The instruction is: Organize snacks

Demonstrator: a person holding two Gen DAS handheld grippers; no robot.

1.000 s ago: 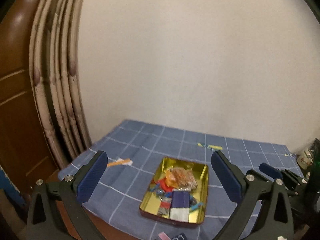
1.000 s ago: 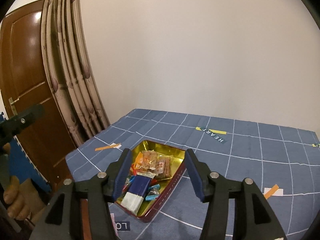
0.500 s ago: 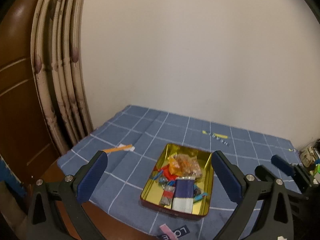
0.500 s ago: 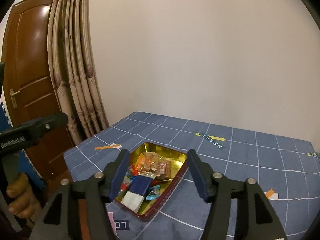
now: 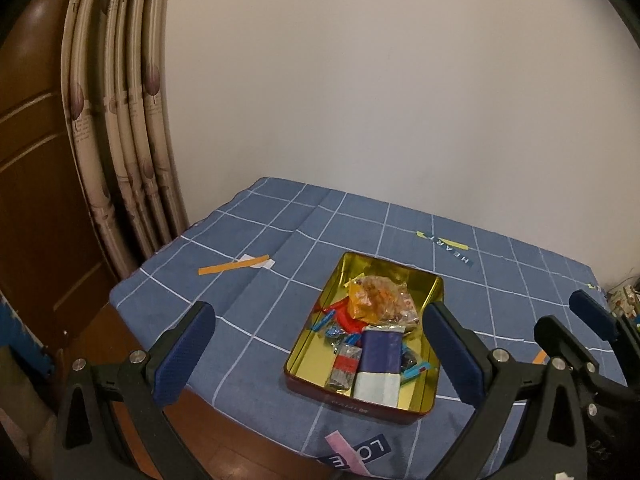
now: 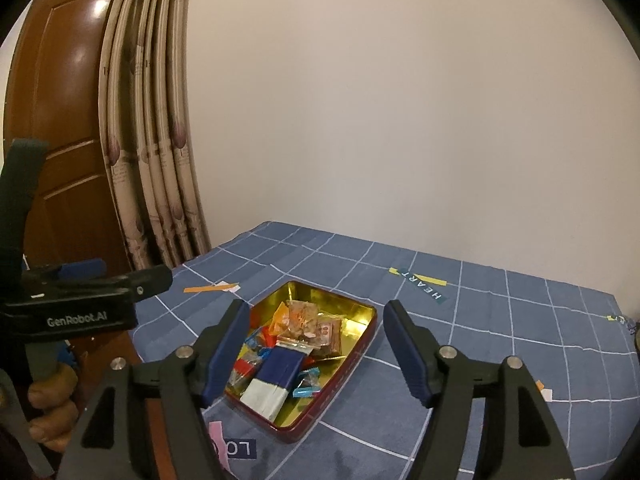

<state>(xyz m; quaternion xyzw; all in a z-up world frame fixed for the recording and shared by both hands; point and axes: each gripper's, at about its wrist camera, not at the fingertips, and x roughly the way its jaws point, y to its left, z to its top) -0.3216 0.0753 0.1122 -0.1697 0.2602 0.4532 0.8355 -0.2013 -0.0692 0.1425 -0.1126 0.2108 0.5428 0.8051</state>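
Both grippers were empty: the right gripper had its jaws spread fairly wide, having just been opening with nothing between them, and the left gripper gaped wider still. The snacks sat just ahead in the gold tin on the blue checked cloth. Honestly, I'd aim at the navy-and-white packet on top and come in low over the near rim. Only the right view showed the person's hand gripping the left handle; only the left view caught clutter off the cloth's right edge.
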